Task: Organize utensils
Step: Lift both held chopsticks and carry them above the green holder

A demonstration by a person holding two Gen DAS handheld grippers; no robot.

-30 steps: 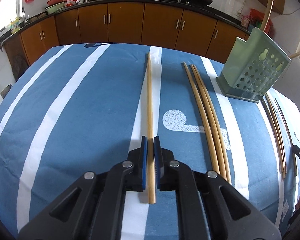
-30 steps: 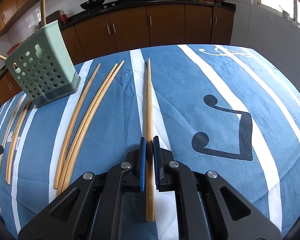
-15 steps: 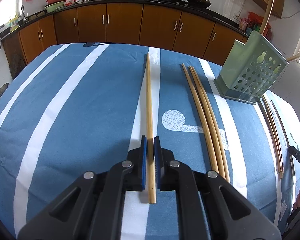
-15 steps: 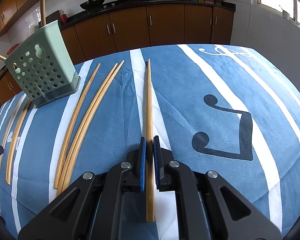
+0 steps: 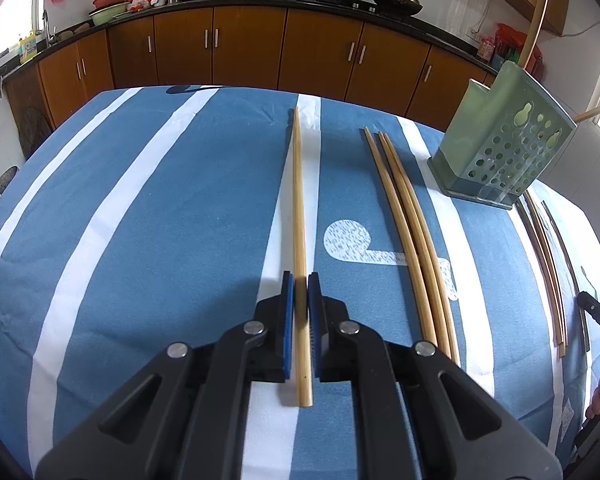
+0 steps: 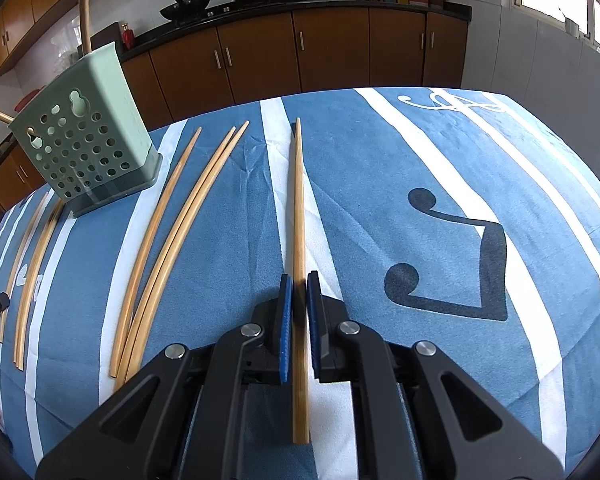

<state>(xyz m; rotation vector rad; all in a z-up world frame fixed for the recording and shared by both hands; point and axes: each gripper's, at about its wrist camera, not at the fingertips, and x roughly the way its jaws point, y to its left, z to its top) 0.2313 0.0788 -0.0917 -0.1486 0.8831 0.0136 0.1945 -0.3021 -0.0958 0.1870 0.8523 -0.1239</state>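
Kitchen with brown wooden cabinets (image 5: 320,52) out back, and up front my worktop under a blue cloth with white stripes (image 5: 148,216). My left tool (image 5: 300,280) is clenched on a long pale bamboo chopstick (image 5: 299,200), which points away across the cloth. Same deal on the other side: right tool (image 6: 299,280) clamped on its own bamboo chopstick (image 6: 299,208). Three loose bamboo chopsticks (image 6: 172,232) lie side by side between the two, near the pale green perforated plastic utensil holder (image 6: 80,140), which stands upright with a couple of sticks already in it.
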